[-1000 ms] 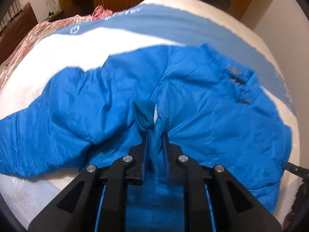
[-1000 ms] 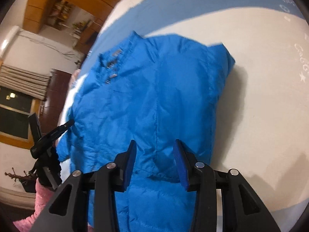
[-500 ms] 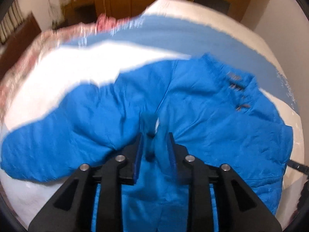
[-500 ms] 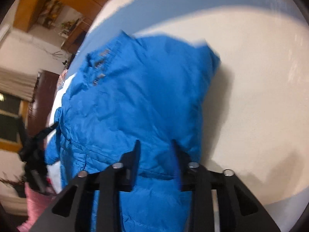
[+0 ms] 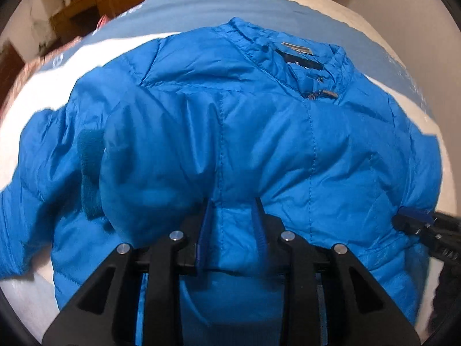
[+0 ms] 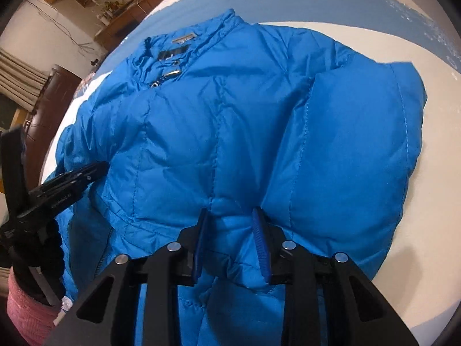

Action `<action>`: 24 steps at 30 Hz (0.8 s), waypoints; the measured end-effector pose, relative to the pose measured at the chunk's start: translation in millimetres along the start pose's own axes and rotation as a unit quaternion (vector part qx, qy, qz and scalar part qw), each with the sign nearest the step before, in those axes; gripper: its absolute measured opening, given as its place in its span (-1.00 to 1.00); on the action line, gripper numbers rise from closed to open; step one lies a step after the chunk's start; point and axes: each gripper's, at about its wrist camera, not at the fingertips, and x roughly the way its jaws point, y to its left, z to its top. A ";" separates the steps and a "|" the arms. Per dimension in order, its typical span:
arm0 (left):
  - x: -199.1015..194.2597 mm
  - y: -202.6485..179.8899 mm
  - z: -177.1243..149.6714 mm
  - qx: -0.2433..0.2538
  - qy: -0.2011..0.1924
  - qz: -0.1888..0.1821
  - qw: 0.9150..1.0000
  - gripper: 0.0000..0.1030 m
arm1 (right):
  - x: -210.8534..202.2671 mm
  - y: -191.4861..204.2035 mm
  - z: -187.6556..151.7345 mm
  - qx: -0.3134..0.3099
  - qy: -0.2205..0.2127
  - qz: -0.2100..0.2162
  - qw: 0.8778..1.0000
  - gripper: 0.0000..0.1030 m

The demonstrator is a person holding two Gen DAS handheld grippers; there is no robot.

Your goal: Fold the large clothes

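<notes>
A bright blue puffer jacket (image 5: 259, 132) lies on the bed, collar at the far end, and it also fills the right wrist view (image 6: 245, 121). Its left sleeve, with a knit cuff (image 5: 89, 170), is folded over the body. My left gripper (image 5: 233, 210) stands with its jaws apart around a fold of the jacket's lower part. My right gripper (image 6: 230, 219) also has its jaws apart, with jacket fabric bulging between them. The left gripper shows at the left of the right wrist view (image 6: 95, 170), and the right gripper at the right edge of the left wrist view (image 5: 415, 219).
The jacket rests on a white and blue bedspread (image 6: 446, 173). Wooden cabinets (image 5: 86, 5) stand beyond the bed's far end. A dark wooden door (image 6: 49, 98) is at the left. The person's pink sleeve (image 6: 26, 317) shows at the lower left.
The left gripper let go of the sleeve cuff, opened, and moved in over the jacket body. The sleeve now lies folded over the jacket. The right gripper moved closer to the jacket.
</notes>
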 end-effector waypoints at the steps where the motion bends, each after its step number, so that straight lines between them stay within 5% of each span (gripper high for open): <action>1: -6.2 1.4 0.7 -0.012 0.001 -0.011 1.000 -0.48 | -3.4 -2.4 1.7 0.011 0.005 0.004 1.000 -0.40; 5: -28.6 -7.8 -7.4 0.010 -0.021 -0.018 1.000 -0.45 | -24.3 9.1 -4.9 0.008 -0.011 0.025 1.000 -0.36; 8: -8.4 -13.7 -14.9 0.031 0.012 -0.008 0.999 -0.44 | -18.4 19.8 -13.2 -0.007 0.004 0.012 1.000 -0.36; 11: 2.0 -16.8 -20.1 0.052 -0.005 0.004 0.999 -0.43 | 3.0 17.7 -16.6 -0.001 0.014 0.005 1.000 -0.35; 16: -2.4 -10.7 -18.3 0.028 0.001 -0.013 1.000 -0.44 | 4.8 11.8 -14.1 0.016 0.015 0.018 1.000 -0.35; 21: -68.0 43.8 -34.0 -0.017 -0.052 -0.030 0.998 -0.26 | -44.6 9.4 -22.1 0.035 -0.029 0.064 0.997 -0.20; 24: -109.0 111.4 -58.9 -0.063 -0.080 0.008 0.995 -0.17 | -69.7 13.9 -30.1 0.020 -0.044 0.036 0.998 -0.18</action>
